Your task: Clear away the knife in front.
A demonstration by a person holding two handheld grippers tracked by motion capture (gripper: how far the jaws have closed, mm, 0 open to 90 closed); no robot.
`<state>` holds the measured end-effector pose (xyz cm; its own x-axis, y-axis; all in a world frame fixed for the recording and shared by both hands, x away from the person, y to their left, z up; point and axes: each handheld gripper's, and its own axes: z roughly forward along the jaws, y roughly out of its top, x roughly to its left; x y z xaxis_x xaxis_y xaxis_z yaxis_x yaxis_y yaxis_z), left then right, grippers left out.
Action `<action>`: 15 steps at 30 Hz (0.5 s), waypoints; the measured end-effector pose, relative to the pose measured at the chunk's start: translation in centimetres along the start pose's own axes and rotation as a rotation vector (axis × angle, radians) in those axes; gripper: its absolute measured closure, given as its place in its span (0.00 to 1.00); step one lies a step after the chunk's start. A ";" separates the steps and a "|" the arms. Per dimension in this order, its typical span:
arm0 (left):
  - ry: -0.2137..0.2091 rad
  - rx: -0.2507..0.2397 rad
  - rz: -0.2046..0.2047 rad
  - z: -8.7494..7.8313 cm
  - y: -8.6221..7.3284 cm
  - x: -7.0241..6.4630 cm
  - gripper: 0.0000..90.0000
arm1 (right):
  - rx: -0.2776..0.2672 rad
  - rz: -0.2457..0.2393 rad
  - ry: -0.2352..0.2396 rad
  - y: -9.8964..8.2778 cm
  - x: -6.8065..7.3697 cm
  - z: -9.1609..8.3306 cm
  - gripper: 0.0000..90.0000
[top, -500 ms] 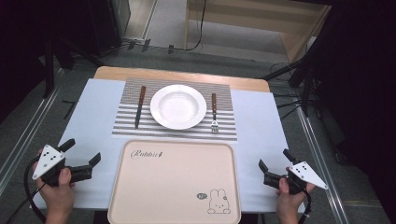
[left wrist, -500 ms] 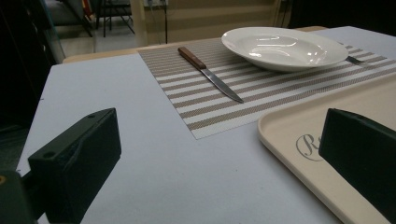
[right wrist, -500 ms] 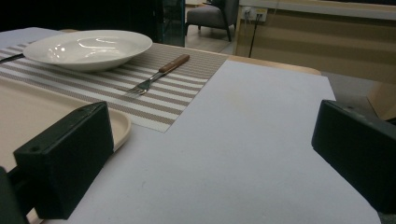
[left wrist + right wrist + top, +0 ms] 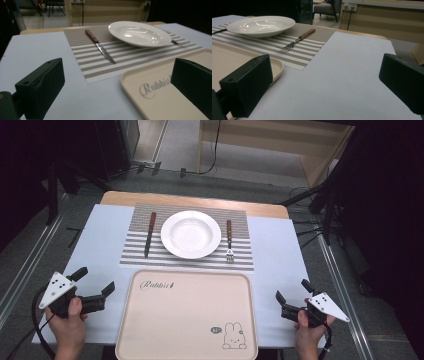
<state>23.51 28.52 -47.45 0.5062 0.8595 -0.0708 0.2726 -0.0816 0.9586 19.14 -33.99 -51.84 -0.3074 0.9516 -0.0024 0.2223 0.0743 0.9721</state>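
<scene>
Both my tools are spread wide and hold nothing: my left gripper [image 4: 95, 287] rests at 9 o'clock from the big cream plastic tray with the rabbit drawing [image 4: 187, 320], and my right gripper [image 4: 291, 296] rests at 3 o'clock from it, each just beside a tray edge. I think the tray is the thing to pick up, since my jaws sit nearest to it. It lies flat on the pale blue table cover [image 4: 100, 235], at 6 o'clock from the round white plate [image 4: 190, 234] on the striped grey and white mat [image 4: 135, 255]. I think the tray is light and stiff, but smooth and a bit slippery, so I would pinch its raised rim on both sides at once. The wood-handled knife [image 4: 99, 46] lies at 9 o'clock from the plate and the wood-handled fork [image 4: 298, 40] at 3 o'clock. The plate could break and is slick, so I would go slowly with it.
</scene>
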 end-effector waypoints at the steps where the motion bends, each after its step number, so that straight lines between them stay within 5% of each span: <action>1: -0.001 0.000 0.010 0.0 0.3 -0.3 0.00 | 0.001 -0.001 0.002 0.0 0.0 0.0 0.00; 5: -0.008 0.027 0.064 0.6 1.2 -1.5 0.00 | 0.002 -0.004 0.003 0.0 0.1 0.1 0.00; 11: -0.058 0.050 0.074 1.8 2.4 -2.0 0.00 | 0.001 0.000 0.006 0.0 0.0 0.0 0.00; 15: -0.055 0.066 0.084 2.9 3.4 -2.2 0.00 | 0.002 0.010 0.008 -0.1 0.1 0.0 0.00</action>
<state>25.67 24.91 -44.84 0.5732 0.8193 -0.0079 0.2794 -0.1865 0.9419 19.11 -33.94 -51.90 -0.3129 0.9497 0.0091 0.2273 0.0656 0.9716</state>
